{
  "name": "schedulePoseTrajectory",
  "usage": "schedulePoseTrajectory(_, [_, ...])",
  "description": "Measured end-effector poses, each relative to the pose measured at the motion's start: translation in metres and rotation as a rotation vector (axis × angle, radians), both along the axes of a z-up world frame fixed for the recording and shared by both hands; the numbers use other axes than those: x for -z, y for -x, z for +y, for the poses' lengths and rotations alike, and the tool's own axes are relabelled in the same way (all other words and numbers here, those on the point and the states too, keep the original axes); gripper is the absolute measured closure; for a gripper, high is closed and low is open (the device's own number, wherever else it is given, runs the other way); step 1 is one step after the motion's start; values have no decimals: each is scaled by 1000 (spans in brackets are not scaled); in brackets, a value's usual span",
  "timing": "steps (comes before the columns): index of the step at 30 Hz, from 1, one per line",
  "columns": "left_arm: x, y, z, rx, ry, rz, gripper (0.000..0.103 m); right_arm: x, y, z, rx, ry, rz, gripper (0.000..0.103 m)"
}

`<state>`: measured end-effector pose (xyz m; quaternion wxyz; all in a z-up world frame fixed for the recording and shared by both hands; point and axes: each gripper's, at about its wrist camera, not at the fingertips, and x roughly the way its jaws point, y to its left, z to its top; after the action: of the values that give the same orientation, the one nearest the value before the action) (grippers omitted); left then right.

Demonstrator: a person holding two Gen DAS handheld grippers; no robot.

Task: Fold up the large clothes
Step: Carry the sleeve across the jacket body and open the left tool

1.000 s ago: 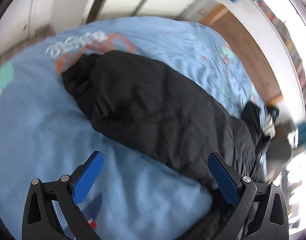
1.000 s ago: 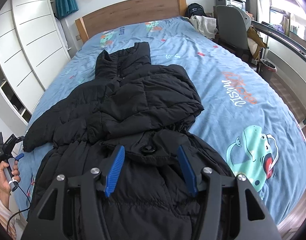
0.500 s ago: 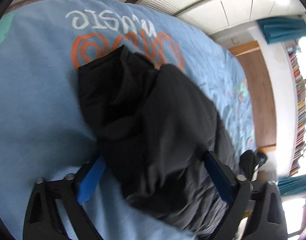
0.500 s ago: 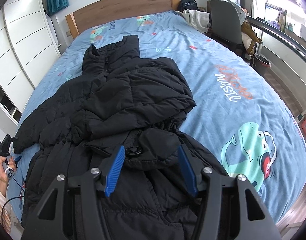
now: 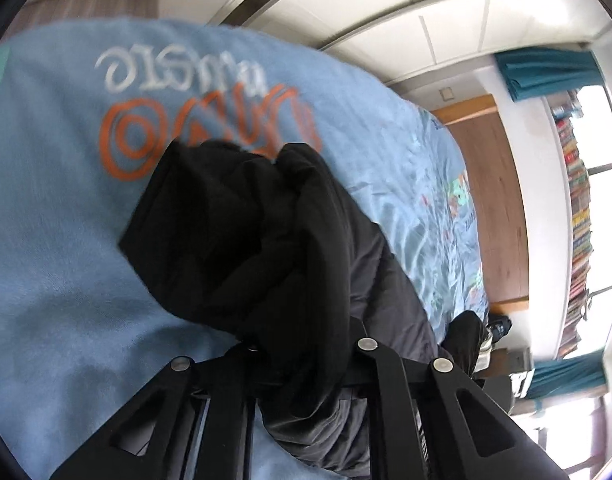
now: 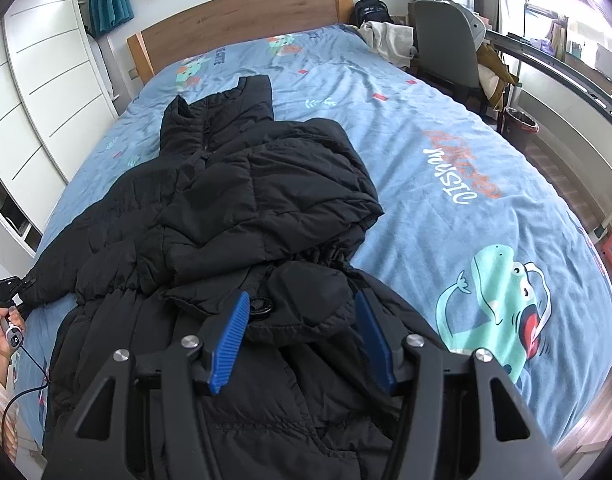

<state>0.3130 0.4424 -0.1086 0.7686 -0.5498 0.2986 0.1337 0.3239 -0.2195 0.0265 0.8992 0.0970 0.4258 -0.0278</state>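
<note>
A black puffer jacket (image 6: 242,208) lies on the blue bedspread (image 6: 445,128), collar toward the headboard, one sleeve folded across its chest. The other sleeve (image 5: 242,232) stretches toward the bed's left side. My left gripper (image 5: 302,356) is closed on that sleeve's cuff; the fabric bunches between the jaws and hides the pads. It also shows at the sleeve end in the right wrist view (image 6: 6,288). My right gripper (image 6: 302,332) is open, hovering just above the jacket's lower front near a round button (image 6: 260,306), holding nothing.
A wooden headboard (image 6: 242,12) closes the far end. White wardrobe doors (image 6: 38,92) run along the left. A grey chair (image 6: 445,44) with clothes and a bin (image 6: 519,120) stand to the right of the bed.
My left gripper moved onto the sleeve end and closed on it; it was open before. My right gripper stayed open over the lower front, drifting slightly.
</note>
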Motion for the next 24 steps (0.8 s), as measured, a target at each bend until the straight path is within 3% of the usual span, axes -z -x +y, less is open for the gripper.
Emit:
schedulePoseTrajectory(7, [-67,-10,-28,91,-189,-31,92,-7,12,-11,13,-34,-35,49])
schedulePoseTrajectory(13, [-125,-18,-70,193,-296,-93,93,-13,26,-25,31,-58,-57,49])
schedulePoseTrajectory(17, [-161,-32,-117,285,-360,-141,93,-18,35,-33,39,-75,-78,49])
schedulePoseTrajectory(24, [-196,-49,-206,436,-441,-196,93,-29,48,-45,33,-97,-118,49])
